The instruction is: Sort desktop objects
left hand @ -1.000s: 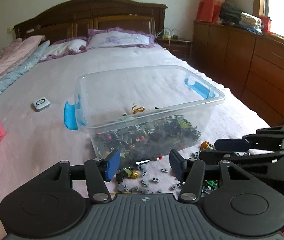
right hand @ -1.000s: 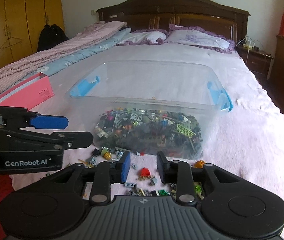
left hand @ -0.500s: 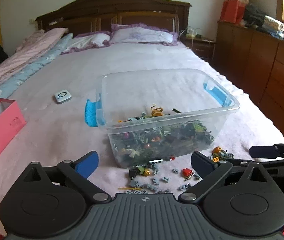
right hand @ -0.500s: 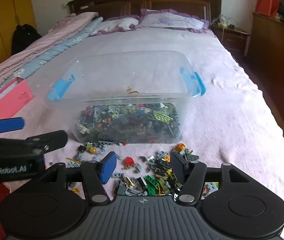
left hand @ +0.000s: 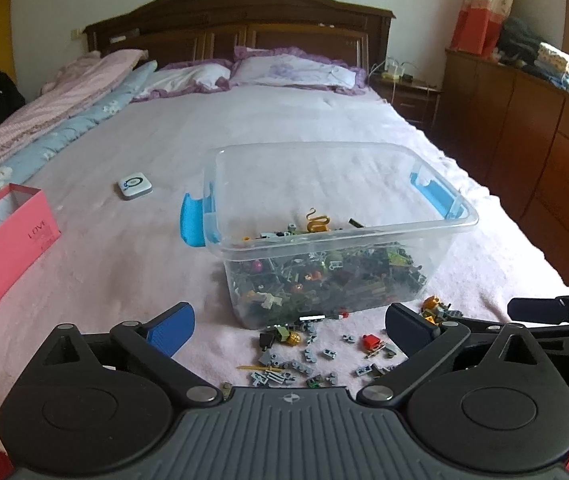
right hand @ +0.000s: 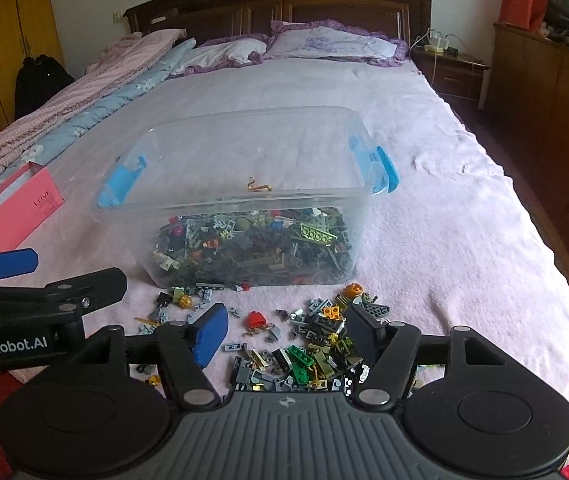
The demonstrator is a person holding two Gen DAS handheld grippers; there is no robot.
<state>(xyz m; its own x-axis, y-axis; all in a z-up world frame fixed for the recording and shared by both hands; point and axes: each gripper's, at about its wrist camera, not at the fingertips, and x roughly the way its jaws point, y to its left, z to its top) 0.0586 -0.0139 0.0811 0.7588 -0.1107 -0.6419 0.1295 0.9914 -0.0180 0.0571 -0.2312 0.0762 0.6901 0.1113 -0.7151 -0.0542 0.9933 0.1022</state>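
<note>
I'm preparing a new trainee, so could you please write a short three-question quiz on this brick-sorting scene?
1. True or false: the clear bin has a lid on it.
2. Which colour is the box lying on the bed to the left of the bin? A) green B) pink C) black
3. What lies on the bed in front of the bin, near the left gripper and right gripper?

Key
1. False: it is open at the top.
2. B.
3. Loose toy bricks, scattered; both grippers stand open with nothing held between their pads.
</note>
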